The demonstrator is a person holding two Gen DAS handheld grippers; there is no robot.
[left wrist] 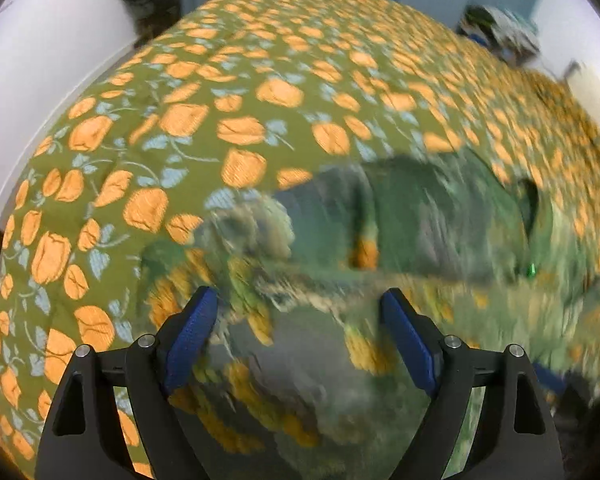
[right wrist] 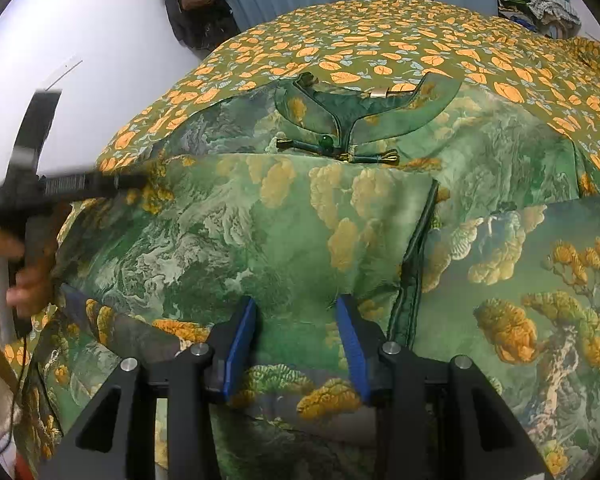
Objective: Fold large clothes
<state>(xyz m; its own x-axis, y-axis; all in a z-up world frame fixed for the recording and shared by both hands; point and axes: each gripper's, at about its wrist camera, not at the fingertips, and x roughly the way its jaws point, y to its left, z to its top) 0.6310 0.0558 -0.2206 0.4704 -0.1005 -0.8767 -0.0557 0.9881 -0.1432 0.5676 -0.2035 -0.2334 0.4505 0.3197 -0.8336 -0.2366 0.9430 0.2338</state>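
Quilted floral bedspread (right wrist: 380,40), silky green robe (right wrist: 260,220), folded sleeves

Glossy woven brocade garment (right wrist: 300,220) on matt, ribbed-weave cotton bedspread (right wrist: 380,40).

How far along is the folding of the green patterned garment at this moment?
Partly done: one side of the green garment already lies folded across its front, below the collar, on the floral bedspread. Nothing is gripped: the right gripper and left gripper both hover open. The remaining folds are left.
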